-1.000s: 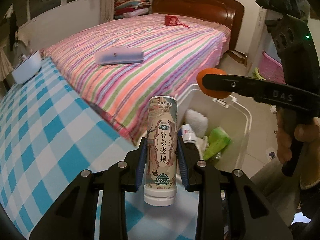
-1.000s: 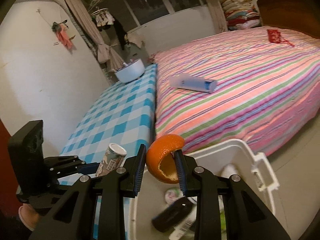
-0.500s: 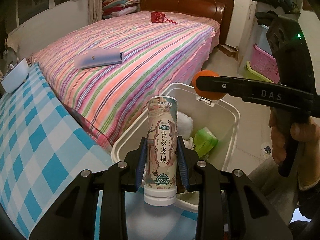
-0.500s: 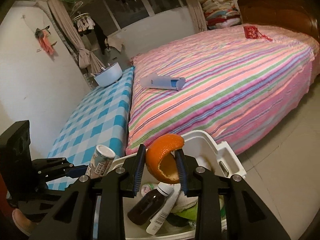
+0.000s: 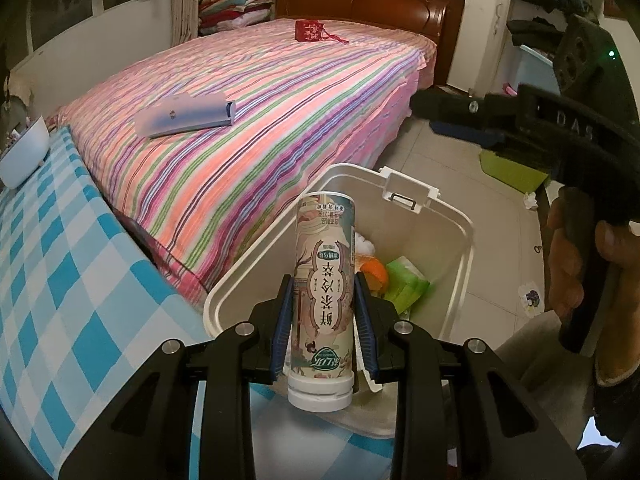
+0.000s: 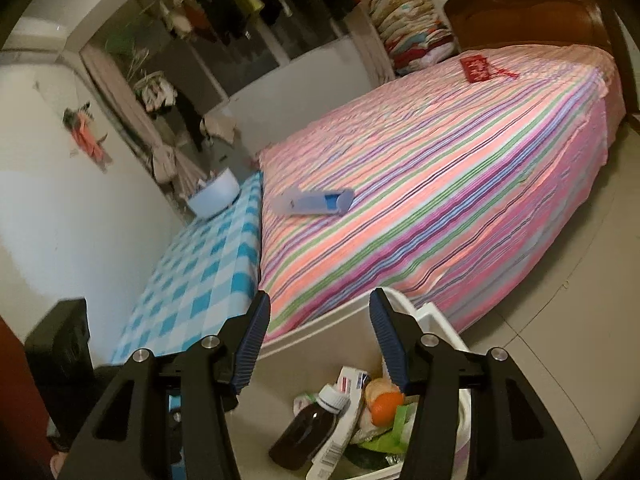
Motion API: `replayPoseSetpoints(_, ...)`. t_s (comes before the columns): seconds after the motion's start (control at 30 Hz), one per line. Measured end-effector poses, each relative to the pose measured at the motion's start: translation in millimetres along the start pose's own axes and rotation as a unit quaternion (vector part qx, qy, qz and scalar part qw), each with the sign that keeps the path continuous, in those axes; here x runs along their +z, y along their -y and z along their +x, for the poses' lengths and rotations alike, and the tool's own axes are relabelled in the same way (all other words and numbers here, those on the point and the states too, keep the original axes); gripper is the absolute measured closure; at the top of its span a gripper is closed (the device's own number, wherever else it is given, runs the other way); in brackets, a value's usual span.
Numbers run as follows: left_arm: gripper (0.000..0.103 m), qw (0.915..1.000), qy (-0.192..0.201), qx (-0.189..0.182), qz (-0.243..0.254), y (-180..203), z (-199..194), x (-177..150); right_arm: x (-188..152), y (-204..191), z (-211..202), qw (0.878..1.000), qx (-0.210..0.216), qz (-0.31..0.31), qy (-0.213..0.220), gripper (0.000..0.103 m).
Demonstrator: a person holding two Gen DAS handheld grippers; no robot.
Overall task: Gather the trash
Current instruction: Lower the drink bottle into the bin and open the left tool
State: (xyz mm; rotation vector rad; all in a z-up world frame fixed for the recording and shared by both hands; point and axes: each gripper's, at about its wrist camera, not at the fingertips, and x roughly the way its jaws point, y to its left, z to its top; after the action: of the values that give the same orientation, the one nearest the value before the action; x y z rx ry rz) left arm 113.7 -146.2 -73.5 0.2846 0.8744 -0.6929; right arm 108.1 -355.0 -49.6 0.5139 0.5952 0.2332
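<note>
My left gripper [image 5: 323, 320] is shut on a tall printed drink can [image 5: 325, 280], held upside down with its white cap at the bottom, over the near rim of the white bin [image 5: 460, 216]. My right gripper [image 6: 318, 344] is open and empty above the bin [image 6: 444, 328]; it also shows in the left wrist view [image 5: 460, 114]. The orange peel [image 6: 386, 402] lies inside the bin among the trash, and shows in the left wrist view [image 5: 376, 272] too.
The bin holds a brown bottle [image 6: 304, 428], a white tube [image 6: 340, 436] and green wrapping [image 5: 406, 284]. A striped bed [image 5: 256, 120] with a blue-white box [image 5: 188, 116] stands behind. A blue checked table [image 5: 60, 280] with a white bowl [image 5: 24, 152] is left.
My right gripper has opened and let go of the orange peel, which now lies in the bin. The left gripper has carried the can further over the bin.
</note>
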Motion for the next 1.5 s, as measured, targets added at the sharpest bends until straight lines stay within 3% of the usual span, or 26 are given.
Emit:
replayPoseSetpoints(0.3, 0.075, 0.9999, -0.009, -0.004, 0.005, 13.7, 16.7, 5.1, 5.5, 10.9, -15.1, 0.999, -0.013, 0.024, 0.041, 0.052)
replayPoseSetpoints(1.37, 0.074, 0.9992, -0.035, -0.010, 0.013, 34.6, 53.2, 12.3, 6.5, 13.3, -26.0, 0.997, -0.019, 0.021, 0.068, 0.052)
replayPoseSetpoints(1.47, 0.067, 0.9994, -0.028, -0.002, 0.020, 37.9, 50.8, 14.3, 6.5, 13.0, -25.7, 0.997, -0.019, 0.020, 0.067, 0.052)
replayPoseSetpoints(1.5, 0.056, 0.9995, -0.024, 0.001, 0.021, 38.5, 49.8, 15.2, 6.5, 13.1, -25.9, 0.997, -0.018, 0.022, 0.068, 0.052)
